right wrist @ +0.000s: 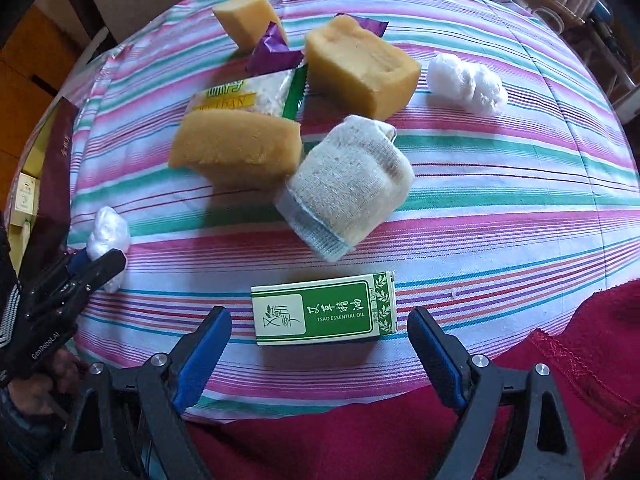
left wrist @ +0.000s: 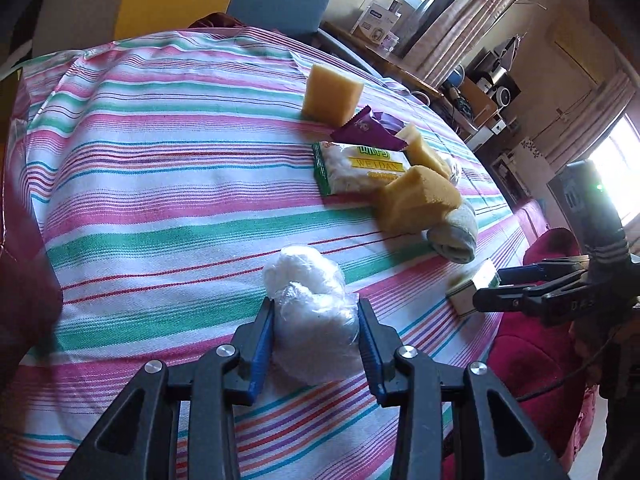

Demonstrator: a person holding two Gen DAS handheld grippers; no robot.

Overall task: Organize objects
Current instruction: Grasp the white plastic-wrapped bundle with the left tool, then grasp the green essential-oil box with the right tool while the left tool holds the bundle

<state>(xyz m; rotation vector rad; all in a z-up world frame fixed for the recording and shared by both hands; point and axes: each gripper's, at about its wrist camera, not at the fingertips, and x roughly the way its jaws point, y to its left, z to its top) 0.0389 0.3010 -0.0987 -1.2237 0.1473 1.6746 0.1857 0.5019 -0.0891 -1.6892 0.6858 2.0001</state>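
Note:
My left gripper (left wrist: pixel 316 312) is shut on a white crumpled plastic wad (left wrist: pixel 308 280) that rests on the striped tablecloth (left wrist: pixel 160 184); the right wrist view shows that gripper (right wrist: pixel 100 260) and the wad (right wrist: pixel 108 236) at the left edge. My right gripper (right wrist: pixel 318 320) points down and stands open around a green and white essential oil box (right wrist: pixel 324 308) lying flat near the table's front edge; its pads are apart from the box ends. In the left wrist view that gripper (left wrist: pixel 490 286) hangs over the box (left wrist: pixel 474 288).
Behind the box lie a rolled grey sock (right wrist: pixel 344 188), three yellow sponges (right wrist: pixel 236 148) (right wrist: pixel 360 64) (right wrist: pixel 248 20), a snack packet (right wrist: pixel 248 96), a purple wrapper (right wrist: pixel 272 48) and a second white wad (right wrist: pixel 466 84). Red cloth (right wrist: pixel 400 420) hangs at the front edge.

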